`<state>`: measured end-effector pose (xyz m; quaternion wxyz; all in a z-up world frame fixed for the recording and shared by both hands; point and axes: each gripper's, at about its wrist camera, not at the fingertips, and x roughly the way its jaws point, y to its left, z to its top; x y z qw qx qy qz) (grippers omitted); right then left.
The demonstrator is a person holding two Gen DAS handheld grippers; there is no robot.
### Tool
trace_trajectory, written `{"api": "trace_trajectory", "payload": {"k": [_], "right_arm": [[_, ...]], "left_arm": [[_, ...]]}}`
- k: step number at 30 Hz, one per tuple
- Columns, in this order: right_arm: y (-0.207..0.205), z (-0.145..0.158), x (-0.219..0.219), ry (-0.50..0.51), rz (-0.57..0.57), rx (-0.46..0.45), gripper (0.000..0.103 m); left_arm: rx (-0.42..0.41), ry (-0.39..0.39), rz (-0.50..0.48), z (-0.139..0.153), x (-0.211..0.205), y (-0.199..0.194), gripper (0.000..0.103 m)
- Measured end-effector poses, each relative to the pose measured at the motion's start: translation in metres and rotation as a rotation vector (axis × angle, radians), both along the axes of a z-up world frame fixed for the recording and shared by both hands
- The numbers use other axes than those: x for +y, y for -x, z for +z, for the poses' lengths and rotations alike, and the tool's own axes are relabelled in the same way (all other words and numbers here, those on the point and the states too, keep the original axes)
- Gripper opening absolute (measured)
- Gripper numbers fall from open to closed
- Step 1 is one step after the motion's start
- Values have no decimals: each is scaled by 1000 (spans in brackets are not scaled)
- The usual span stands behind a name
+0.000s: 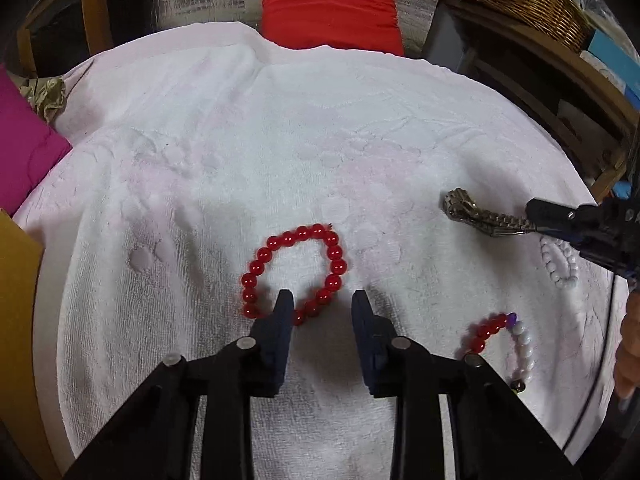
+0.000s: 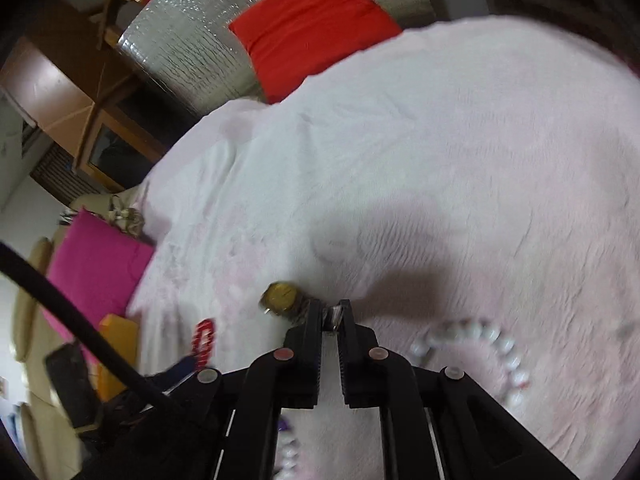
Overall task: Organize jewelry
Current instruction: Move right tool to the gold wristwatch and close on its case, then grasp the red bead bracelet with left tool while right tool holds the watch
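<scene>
Far left, a magenta cushion (image 1: 28, 148) edges the white terry towel (image 1: 240, 140) over the table. The left hand-held gripper (image 1: 322, 300) hangs with its jaws apart over the near arc of the red bead bracelet (image 1: 294, 272), a glossy ring lying flat just ahead of it; one finger already overlaps the beads. Further right, the metal wristwatch (image 1: 476, 216) stretches out, its link band running lengthwise toward the right hand-held gripper (image 2: 331, 312), which is clamped on the band's end, gold case (image 2: 280, 298) ahead and left. A white bead bracelet (image 1: 560, 264) and a red-and-white one (image 1: 500, 344) wait nearby.
</scene>
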<state>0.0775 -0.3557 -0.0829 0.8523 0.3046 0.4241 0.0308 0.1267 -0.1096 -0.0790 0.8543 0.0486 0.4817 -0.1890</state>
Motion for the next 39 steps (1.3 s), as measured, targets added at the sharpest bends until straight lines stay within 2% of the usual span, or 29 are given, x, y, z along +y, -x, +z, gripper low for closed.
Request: {"api": "trace_trajectory", "payload": {"k": [2, 4, 6, 9, 12, 16, 20, 23, 27, 35, 39], "right_arm": [[2, 0, -4, -22, -7, -10, 18], [5, 1, -11, -53, -23, -4, 23], [9, -1, -17, -103, -36, -10, 23], [13, -2, -20, -140, -39, -18, 23], [8, -4, -15, -132, -37, 2, 23], [3, -8, -16, -139, -66, 29, 23], [-5, -11, -11, -76, -79, 58, 23], [-10, -17, -8, 11, -86, 74, 25], [-15, -14, -7, 29, -54, 76, 26], [-16, -12, 2, -94, 72, 104, 27], [-16, -10, 2, -47, 54, 97, 27]], "left_arm": [[3, 13, 9, 1, 4, -3, 16], [14, 36, 2, 2, 10, -2, 14], [5, 22, 1, 2, 8, -3, 14], [-7, -1, 3, -1, 5, -6, 15], [-11, 0, 7, -3, -2, -10, 16], [-16, -9, 4, -3, -4, -5, 26], [-40, -56, -5, -4, -13, 2, 26], [-60, -96, -15, -6, -20, 8, 26], [-58, -105, -8, -8, -21, 11, 26], [-59, -113, -14, -7, -16, 15, 27], [-55, -110, -13, -6, -14, 12, 29]]}}
